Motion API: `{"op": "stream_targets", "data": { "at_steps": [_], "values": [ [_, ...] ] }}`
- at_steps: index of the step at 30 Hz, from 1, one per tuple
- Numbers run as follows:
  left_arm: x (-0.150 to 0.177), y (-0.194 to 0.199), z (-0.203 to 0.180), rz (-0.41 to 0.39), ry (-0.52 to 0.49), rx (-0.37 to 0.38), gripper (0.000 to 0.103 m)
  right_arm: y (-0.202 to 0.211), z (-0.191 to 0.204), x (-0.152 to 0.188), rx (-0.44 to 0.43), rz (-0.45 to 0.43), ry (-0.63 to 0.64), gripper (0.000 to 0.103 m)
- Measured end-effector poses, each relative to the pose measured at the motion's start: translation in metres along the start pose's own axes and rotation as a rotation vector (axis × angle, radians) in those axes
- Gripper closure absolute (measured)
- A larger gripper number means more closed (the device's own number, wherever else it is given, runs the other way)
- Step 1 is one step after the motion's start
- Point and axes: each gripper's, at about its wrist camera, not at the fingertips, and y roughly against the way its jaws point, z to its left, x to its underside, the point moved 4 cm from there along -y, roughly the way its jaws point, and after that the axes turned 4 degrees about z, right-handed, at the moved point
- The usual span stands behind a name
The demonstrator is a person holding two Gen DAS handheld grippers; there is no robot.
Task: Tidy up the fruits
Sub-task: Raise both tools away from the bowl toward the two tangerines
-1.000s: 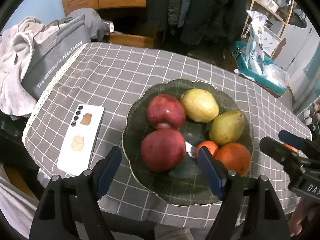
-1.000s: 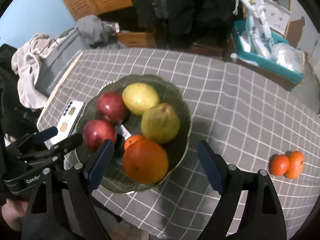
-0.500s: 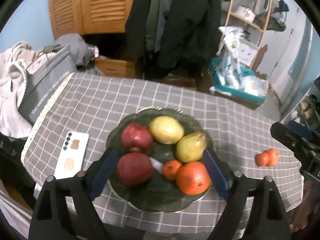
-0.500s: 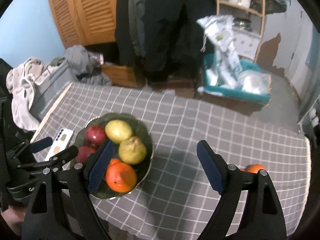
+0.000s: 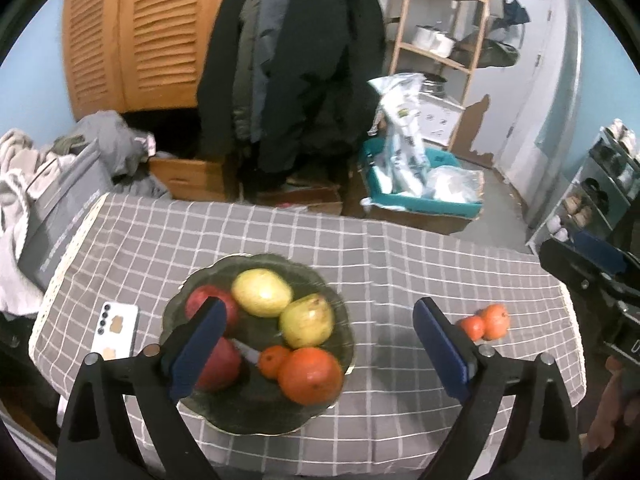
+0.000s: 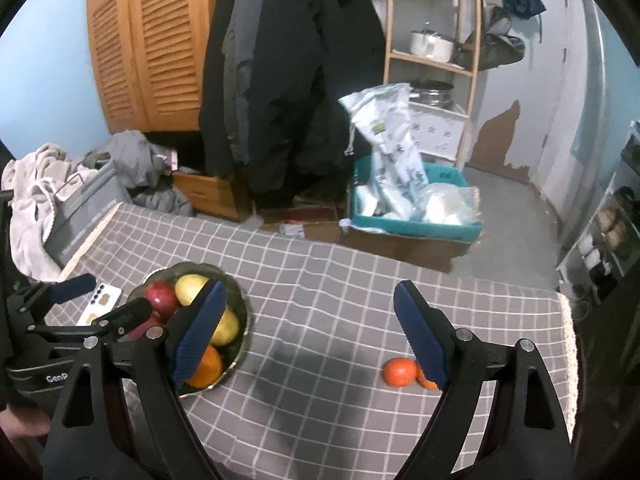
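A dark green bowl (image 5: 224, 420) on the grey checked tablecloth holds two red apples (image 5: 198, 300), a yellow pear (image 5: 262, 292), a green pear (image 5: 306, 320), a large orange (image 5: 312, 376) and a small tangerine (image 5: 272, 360). Two tangerines (image 5: 486, 322) lie loose on the cloth at the right, also in the right wrist view (image 6: 398, 372). My left gripper (image 5: 320, 350) is open and empty, high above the bowl. My right gripper (image 6: 310, 332) is open and empty, high above the cloth between the bowl (image 6: 242, 312) and the loose tangerines.
A white phone (image 5: 116, 334) lies left of the bowl. A grey bag (image 5: 60, 208) and towels sit off the table's left edge. Beyond the far edge are hanging coats, a teal bin (image 6: 416, 216) with plastic bags and a wooden shelf.
Both grippers have risen and pulled back from the bowl, so the whole table shows. The loose tangerines have come into view. Both stay open.
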Motion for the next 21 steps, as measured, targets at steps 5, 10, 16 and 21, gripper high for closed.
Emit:
{"op": "stream_targets", "data": {
  "at_steps": [5,10,16,21],
  "values": [
    [-0.005,0.009,-0.029,-0.020,-0.050,0.024,0.007,0.016,-0.020,0.003,0.035,-0.028,-0.015,0.018],
    [-0.008,0.017,-0.052,-0.047,-0.086,0.037,0.001,0.031,-0.043,0.008,0.057,-0.049,-0.044,0.018],
    [-0.009,0.020,-0.076,-0.044,-0.121,0.048,0.000,0.045,-0.069,0.013,0.079,-0.071,-0.082,0.017],
    [-0.011,0.019,-0.096,-0.041,-0.146,0.060,0.000,0.054,-0.092,0.019,0.109,-0.079,-0.111,0.017]
  ]
}}
